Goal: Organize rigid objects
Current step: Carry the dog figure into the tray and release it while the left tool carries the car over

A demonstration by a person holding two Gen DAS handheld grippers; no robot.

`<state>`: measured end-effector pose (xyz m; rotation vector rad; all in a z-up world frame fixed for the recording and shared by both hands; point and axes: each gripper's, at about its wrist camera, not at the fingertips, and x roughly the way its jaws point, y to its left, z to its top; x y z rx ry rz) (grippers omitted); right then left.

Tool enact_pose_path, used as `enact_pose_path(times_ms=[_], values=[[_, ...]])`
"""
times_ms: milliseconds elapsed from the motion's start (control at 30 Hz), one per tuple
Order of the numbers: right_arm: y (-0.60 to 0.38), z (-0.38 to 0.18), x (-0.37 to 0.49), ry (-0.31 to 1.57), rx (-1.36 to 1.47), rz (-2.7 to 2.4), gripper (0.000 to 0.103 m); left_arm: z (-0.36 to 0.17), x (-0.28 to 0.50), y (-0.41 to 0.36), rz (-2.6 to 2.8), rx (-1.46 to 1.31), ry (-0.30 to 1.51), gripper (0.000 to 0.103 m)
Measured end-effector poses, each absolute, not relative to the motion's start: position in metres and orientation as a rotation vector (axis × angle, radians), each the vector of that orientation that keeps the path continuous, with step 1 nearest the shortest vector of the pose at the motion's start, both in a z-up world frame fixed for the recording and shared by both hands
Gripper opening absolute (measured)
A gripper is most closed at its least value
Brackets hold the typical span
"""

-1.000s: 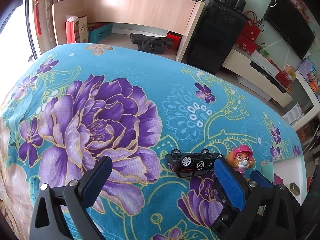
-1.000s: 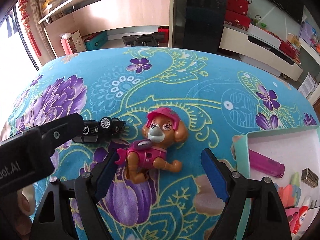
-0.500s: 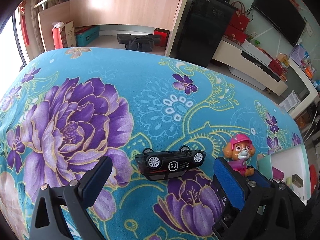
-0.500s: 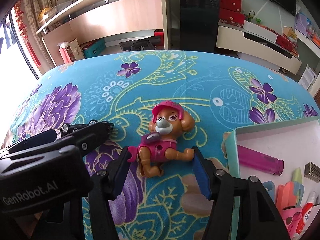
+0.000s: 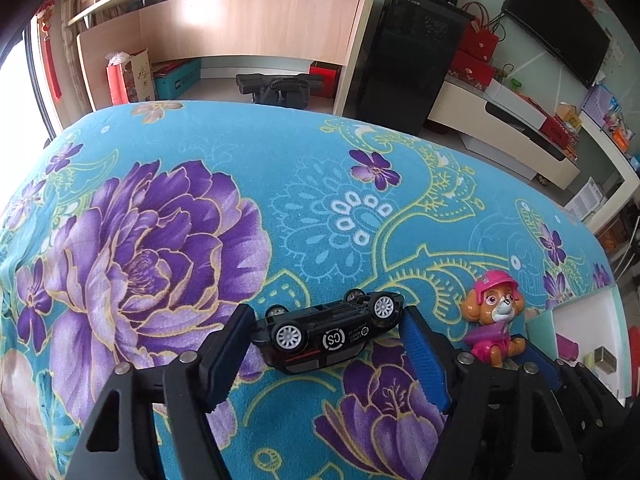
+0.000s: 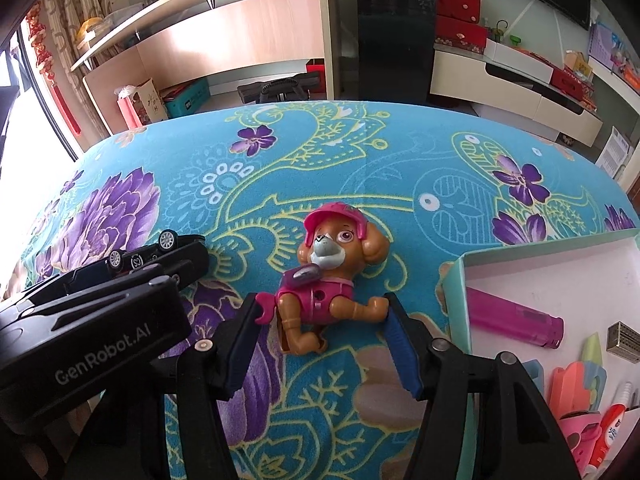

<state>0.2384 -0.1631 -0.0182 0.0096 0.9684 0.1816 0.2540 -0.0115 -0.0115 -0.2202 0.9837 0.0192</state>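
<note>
"GenRobot.AI" in grey on black body of left gripper [image 6: 92,344]. Circled mark, apparently "CS" inverted, on door of overturned black toy car [image 5: 326,334]. Faint "AUX" lettering on top of black cabinet [image 5: 408,52]. Other print illegible.

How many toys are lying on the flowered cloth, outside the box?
2. The black toy car lies on its side between the left gripper's fingers. The pink puppy figure lies between the right gripper's fingers, left of the box. Others may be hidden.
</note>
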Motion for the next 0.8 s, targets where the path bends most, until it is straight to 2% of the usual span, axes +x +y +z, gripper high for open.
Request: enact_pose_path(times_ms=[533, 800], values=[[-0.187, 0.02, 0.195, 0.892, 0.077, 0.156, 0.061, 0.058, 0.208, -0.023, 0.0, -0.167, 0.844, 0.077], [-0.206, 0.033, 0.168, 0.867, 0.113, 0.124, 0.061, 0.074, 0.18, -0.041, -0.024, -0.119, 0.811, 0.077]])
